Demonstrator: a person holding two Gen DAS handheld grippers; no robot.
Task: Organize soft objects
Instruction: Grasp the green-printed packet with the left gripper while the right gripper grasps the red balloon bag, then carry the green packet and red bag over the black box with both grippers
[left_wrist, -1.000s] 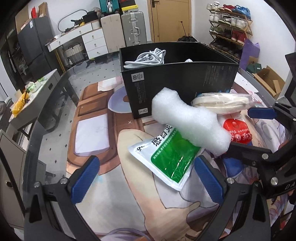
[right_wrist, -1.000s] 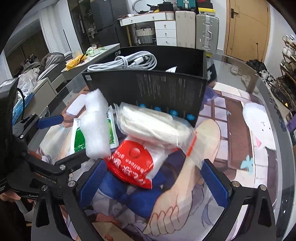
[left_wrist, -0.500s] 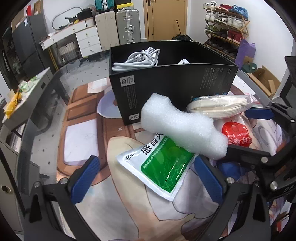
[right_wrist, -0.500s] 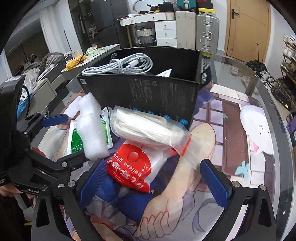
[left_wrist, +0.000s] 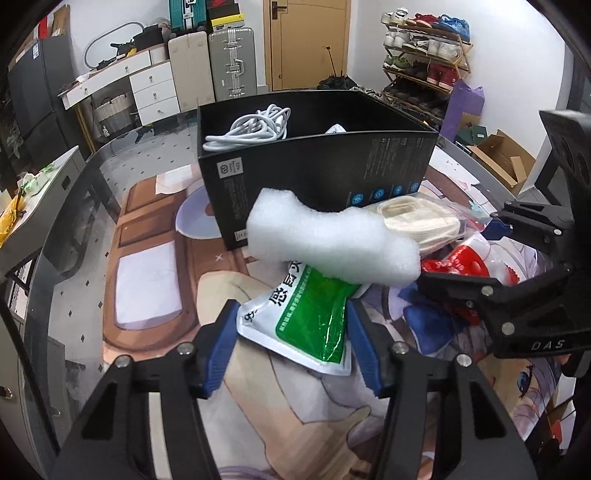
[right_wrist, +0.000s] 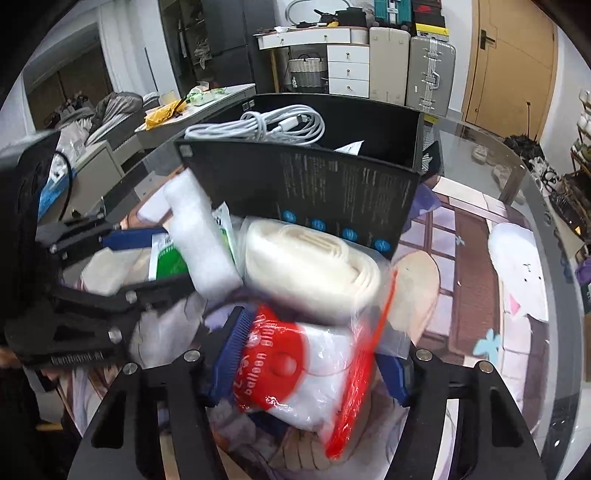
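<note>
My left gripper is shut on a green and white packet, with a white foam piece lying across the packet's far end. My right gripper is shut on a clear bag with a red balloon-glue label. A cream band in a clear bag rests on top of it. The foam and packet show to the left in the right wrist view. A black open box stands just behind all of them, holding a white cable.
The items lie on a printed mat over a glass table. The table's edge curves at the right. The right gripper's body sits close at the right of the left wrist view.
Both grippers were open around the items and have now closed, the left on the green packet and the right on the red-label bag. Both have moved closer to the box.
</note>
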